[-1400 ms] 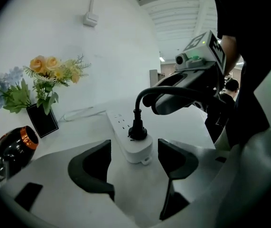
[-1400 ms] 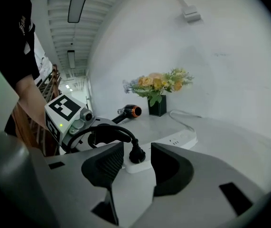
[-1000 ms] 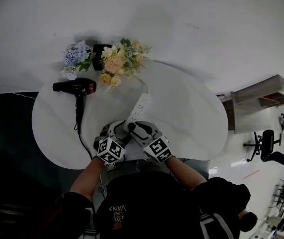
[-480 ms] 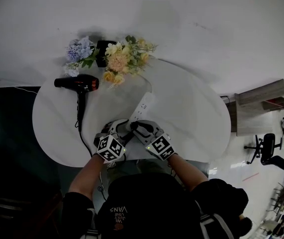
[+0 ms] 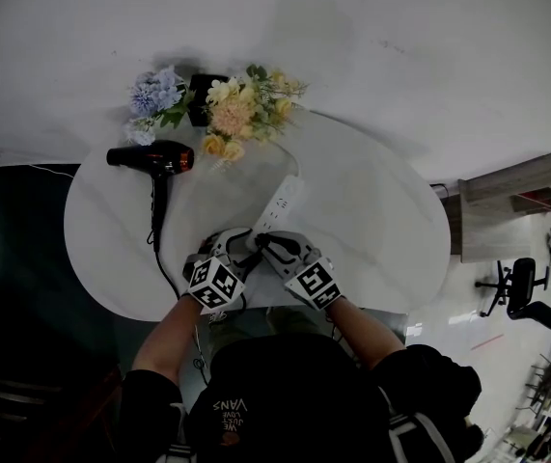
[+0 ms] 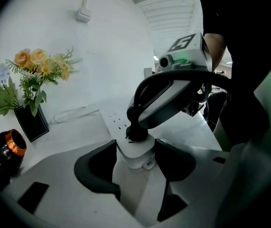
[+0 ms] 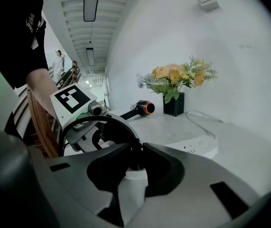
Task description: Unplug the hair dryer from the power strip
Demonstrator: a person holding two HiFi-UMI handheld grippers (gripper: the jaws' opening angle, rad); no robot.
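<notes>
A round white worktop (image 5: 381, 230) stands against a pale wall, and the person leans over its near edge with a claw in each hand. The power strip (image 5: 282, 204) lies near the middle of the worktop, running lengthwise from the near edge toward the wall. Its own white cable (image 7: 204, 120) curls off the far end toward the flowers (image 5: 234, 114). The left claw (image 6: 134, 161) reaches in from the left at the strip's near end. Its jaws have just been closing and now stand fairly wide with the white end of the strip between them, a pad pressed against each long side. The right claw (image 7: 134, 163) comes in from the right and crosses just above the left one. Its jaws have also just been closing, and they are now pinched on the black plug (image 6: 137, 133), which sits upright in a socket at that near end, seated in the strip. The hair dryer (image 5: 154, 159) lies on its side well apart from the claws, on the left part of the worktop. It is black with an orange ring, and its handle points toward the person. Its dark cord (image 5: 159, 263) trails from the handle along the near left edge toward the claws. The yellow and blue flowers stand in a black vase (image 5: 201, 102) at the far edge by the wall, just behind the dryer.
</notes>
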